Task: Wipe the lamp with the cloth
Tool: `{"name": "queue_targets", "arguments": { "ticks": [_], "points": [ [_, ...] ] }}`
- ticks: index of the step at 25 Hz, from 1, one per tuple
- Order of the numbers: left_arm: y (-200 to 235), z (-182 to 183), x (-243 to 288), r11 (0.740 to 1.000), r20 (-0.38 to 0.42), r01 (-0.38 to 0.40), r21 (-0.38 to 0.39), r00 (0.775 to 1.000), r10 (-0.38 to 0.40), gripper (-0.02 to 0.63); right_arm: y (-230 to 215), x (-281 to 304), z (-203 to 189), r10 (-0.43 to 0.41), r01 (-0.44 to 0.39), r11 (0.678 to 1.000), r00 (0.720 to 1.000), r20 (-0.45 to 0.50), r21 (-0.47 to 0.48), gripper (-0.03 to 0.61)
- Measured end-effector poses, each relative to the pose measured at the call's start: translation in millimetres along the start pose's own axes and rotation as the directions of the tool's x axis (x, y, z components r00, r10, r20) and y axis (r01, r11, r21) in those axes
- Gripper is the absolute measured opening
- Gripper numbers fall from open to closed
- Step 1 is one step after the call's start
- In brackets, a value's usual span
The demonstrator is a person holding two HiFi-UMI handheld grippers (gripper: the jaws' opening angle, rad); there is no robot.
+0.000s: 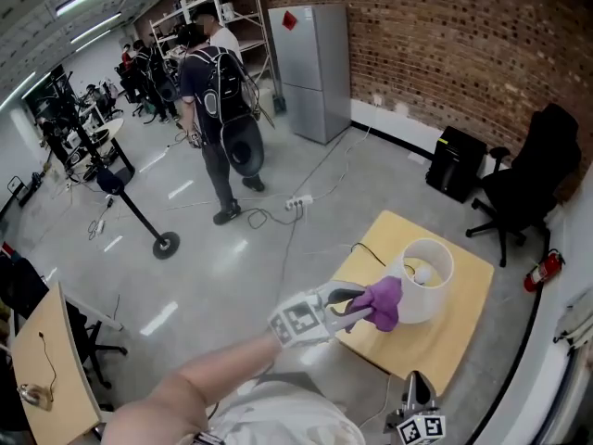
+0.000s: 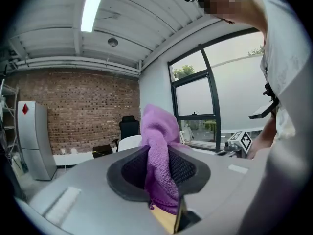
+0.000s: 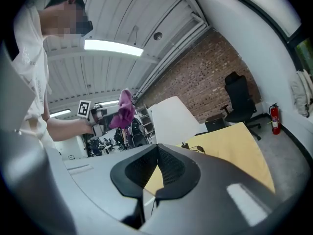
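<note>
Here the upright lamp (image 1: 432, 293) opens skyward; left gripper (image 1: 361, 310) clamps the cloth (image 1: 385, 300), right gripper (image 3: 155, 179) jaws together.

Lab: brick wall (image 1: 445, 54), shelving racks (image 1: 222, 12), equipment stand (image 1: 139, 214).

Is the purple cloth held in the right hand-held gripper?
No, the left hand-held gripper is pinching the purple cloth, while the right hand-held gripper has nothing between its jaws.
</note>
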State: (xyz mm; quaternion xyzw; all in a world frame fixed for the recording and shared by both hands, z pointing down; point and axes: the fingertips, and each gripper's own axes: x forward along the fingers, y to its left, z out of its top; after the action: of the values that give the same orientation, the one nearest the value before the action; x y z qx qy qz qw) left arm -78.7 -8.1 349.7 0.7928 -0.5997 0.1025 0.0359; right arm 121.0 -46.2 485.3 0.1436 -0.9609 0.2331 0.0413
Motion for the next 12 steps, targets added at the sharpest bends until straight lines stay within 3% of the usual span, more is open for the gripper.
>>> {"name": "queue_targets", "arguments": {
  "ticks": [3,6,8,12],
  "points": [
    [-9,-31,-48,0.998,0.042,0.033,-0.052,0.999,-0.031,0.1,31,1,-27,-0.023,0.023,0.999,1.0,0.011,-0.041,0.014],
    [29,-53,-81,0.999,0.009,0.007,-0.047,1.0,-0.007,0.1,68,45,-10,0.003,0.0,0.997,0.999,0.037,-0.08,0.014],
    [44,-68,-82,0.998,-0.009,-0.005,-0.068,1.0,0.004,0.1,74,62,3,0.005,-0.001,0.996,0.999,0.045,-0.093,0.014],
    [39,-87,-71,0.992,-0.005,0.044,-0.122,0.999,-0.045,0.1,80,70,15,-0.035,0.04,0.992,0.998,0.05,-0.116,0.014]
  ]
}}
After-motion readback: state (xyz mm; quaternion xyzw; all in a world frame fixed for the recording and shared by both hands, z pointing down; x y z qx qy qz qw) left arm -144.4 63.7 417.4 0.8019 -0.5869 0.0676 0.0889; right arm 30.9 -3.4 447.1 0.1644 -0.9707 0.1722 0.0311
